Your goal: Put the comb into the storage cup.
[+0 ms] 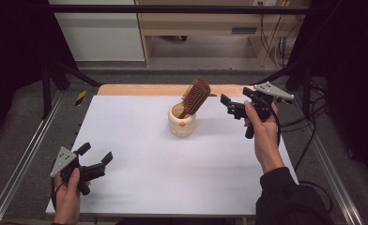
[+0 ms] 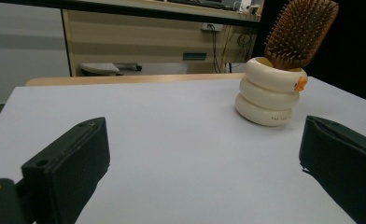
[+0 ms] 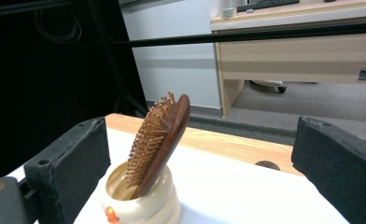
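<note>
The brush (image 1: 195, 96) stands handle-down in the cream cup (image 1: 182, 123) near the far middle of the white table (image 1: 140, 159), its head leaning to the right above the rim. The right gripper (image 1: 228, 106) hovers just beside it — jaws spread wide, holding nothing. The left gripper (image 1: 96, 155) sits well apart at the near left corner — also wide open and empty.
</note>
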`<state>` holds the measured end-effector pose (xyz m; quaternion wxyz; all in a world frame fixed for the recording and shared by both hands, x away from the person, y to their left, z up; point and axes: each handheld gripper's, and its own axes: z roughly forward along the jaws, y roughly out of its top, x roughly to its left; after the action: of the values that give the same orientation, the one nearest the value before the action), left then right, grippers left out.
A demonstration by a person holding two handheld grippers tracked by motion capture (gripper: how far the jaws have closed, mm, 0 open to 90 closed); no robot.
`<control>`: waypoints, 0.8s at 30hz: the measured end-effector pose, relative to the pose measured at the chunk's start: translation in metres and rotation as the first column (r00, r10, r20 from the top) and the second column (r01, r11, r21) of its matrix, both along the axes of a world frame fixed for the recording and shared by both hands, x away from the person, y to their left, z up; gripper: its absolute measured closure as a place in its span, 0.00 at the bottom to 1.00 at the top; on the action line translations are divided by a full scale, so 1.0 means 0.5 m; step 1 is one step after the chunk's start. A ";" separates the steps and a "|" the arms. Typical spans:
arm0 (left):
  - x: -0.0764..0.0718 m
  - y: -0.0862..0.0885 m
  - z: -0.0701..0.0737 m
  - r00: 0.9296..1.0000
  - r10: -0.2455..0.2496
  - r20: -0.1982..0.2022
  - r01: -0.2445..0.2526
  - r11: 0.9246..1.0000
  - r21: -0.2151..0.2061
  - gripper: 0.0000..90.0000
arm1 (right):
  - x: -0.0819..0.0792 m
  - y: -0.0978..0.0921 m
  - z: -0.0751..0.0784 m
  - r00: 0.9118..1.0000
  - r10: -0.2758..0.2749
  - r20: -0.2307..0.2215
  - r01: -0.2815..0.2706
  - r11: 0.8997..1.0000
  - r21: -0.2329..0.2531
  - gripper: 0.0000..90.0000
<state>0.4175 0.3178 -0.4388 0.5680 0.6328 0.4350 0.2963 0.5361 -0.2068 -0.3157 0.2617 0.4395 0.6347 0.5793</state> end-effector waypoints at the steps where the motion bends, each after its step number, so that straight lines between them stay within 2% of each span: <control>1: -0.001 0.002 0.001 1.000 0.001 0.002 -0.001 1.000 -0.002 0.02 | -0.003 -0.002 0.000 1.000 0.001 0.002 -0.001 1.000 -0.005 0.05; 14: -0.020 0.022 0.003 0.999 0.013 0.037 -0.014 1.000 0.019 0.02 | -0.044 -0.027 0.006 0.999 0.002 0.032 0.000 0.998 -0.055 0.05; 24: -0.017 0.031 -0.002 0.999 0.037 0.038 -0.037 0.999 0.007 0.02 | -0.072 -0.053 -0.006 0.999 -0.002 0.053 0.006 0.997 -0.078 0.04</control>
<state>0.4089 0.3332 -0.4400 0.5681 0.6211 0.4347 0.3203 0.5003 -0.2331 -0.3188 0.2966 0.4147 0.6489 0.5648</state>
